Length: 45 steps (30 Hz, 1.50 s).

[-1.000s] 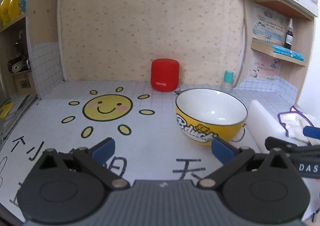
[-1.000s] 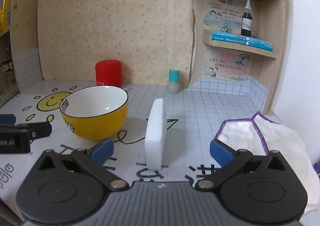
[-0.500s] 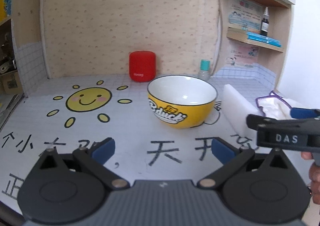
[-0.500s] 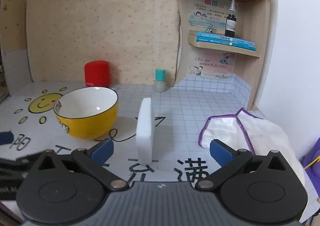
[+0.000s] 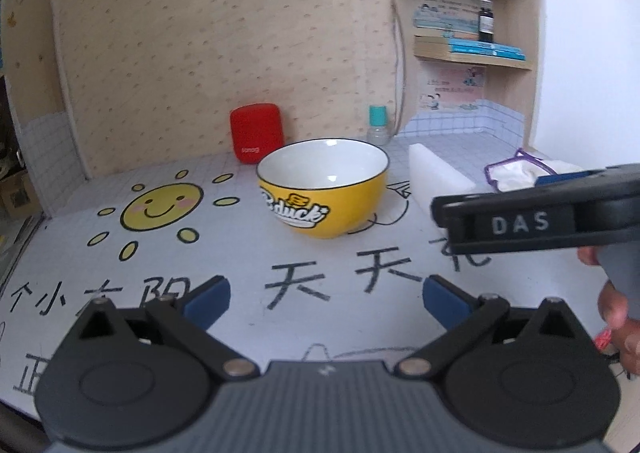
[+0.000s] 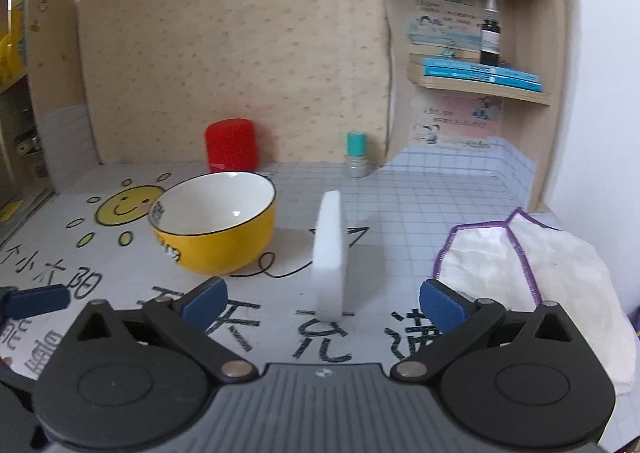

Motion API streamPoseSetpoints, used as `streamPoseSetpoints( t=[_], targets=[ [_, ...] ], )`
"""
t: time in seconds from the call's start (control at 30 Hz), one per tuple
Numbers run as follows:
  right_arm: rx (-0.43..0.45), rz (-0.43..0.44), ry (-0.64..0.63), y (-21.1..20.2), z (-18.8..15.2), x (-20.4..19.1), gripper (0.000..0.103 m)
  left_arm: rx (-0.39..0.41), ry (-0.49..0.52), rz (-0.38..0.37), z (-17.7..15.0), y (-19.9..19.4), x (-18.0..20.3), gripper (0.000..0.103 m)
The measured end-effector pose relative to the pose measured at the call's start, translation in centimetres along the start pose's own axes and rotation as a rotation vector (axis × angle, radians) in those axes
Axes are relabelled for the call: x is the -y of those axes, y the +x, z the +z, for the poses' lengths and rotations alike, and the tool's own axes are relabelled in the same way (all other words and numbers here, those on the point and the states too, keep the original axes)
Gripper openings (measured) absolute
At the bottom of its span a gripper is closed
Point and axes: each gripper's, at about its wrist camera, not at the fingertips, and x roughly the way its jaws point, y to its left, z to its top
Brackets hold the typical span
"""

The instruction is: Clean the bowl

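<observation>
A yellow bowl (image 5: 323, 189) with a white inside and black lettering stands upright on the printed table mat (image 5: 312, 285); it looks empty (image 6: 218, 221). To its right a white sponge block (image 6: 330, 249) stands on edge (image 5: 438, 173). A white cloth with purple trim (image 6: 532, 265) lies at the far right (image 5: 516, 173). My left gripper (image 5: 326, 299) is open, well short of the bowl. My right gripper (image 6: 322, 303) is open too, its fingers on either side of the sponge's near end but short of it. Its black body crosses the right of the left wrist view, held by a hand (image 5: 616, 317).
A red cylinder (image 5: 257, 137) and a small teal-capped bottle (image 5: 377, 125) stand by the back wall. Shelves with books and a dark bottle (image 6: 490, 33) hang at the right. The mat's near edge lies just below both grippers.
Both grippers have drawn back toward the table's front edge and turned a little; the bowl and sponge look farther off. The bowl, sponge and cloth have not moved. Both pairs of jaws stayed open.
</observation>
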Motion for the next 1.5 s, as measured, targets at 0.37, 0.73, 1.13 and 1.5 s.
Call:
streamPoseSetpoints(
  t=[0.37,0.73,1.13,1.5],
  targets=[
    [0.003,-0.043,-0.071,-0.5,-0.5,-0.7,0.103,-0.012,-0.003,-0.071,-0.3,-0.4,0.9,0.103],
    [-0.011,-0.016,-0.086,-0.3,-0.9,-0.8,0.103,-0.013,-0.02,-0.083,-0.1,-0.6,0.7,0.103],
    [-0.015,0.04,-0.082,0.0,-1.1,-0.7,0.103,-0.013,-0.024,-0.052,0.0,-0.3,0.1,0.103],
    [-0.009,0.029,-0.076,0.1,-1.0,-0.5,0.103,-0.09,-0.014,-0.025,0.5,0.4,0.3,0.103]
  ],
)
